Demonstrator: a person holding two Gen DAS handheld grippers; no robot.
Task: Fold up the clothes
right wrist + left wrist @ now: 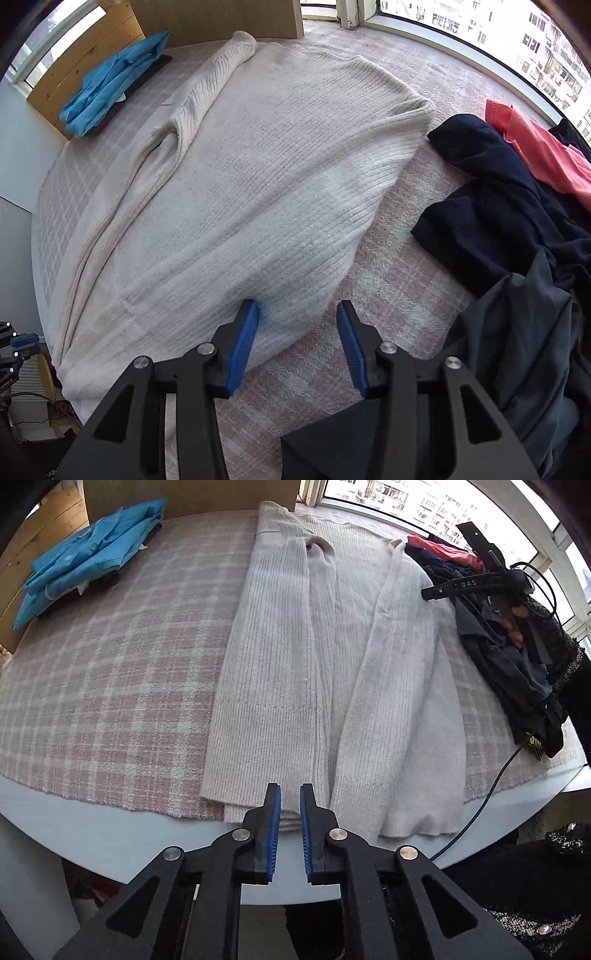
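A cream ribbed sweater [295, 664] lies flat on the pink plaid cloth [92, 683], hem towards me, with both sides and sleeves folded in over the body. My left gripper [290, 794] hovers at the near hem. Its blue pads stand a narrow gap apart, with the hem edge showing between the tips and nothing pinched. In the right wrist view the same sweater [258, 184] fills the middle. My right gripper [297, 310] is wide open just above the sweater's right folded edge, holding nothing.
A folded blue garment [85, 557] lies at the far left corner, on a dark item. A heap of dark clothes [498, 221] with a coral piece [535, 155] fills the right side. A black cable [491, 790] hangs over the table's near right edge. Windows run behind.
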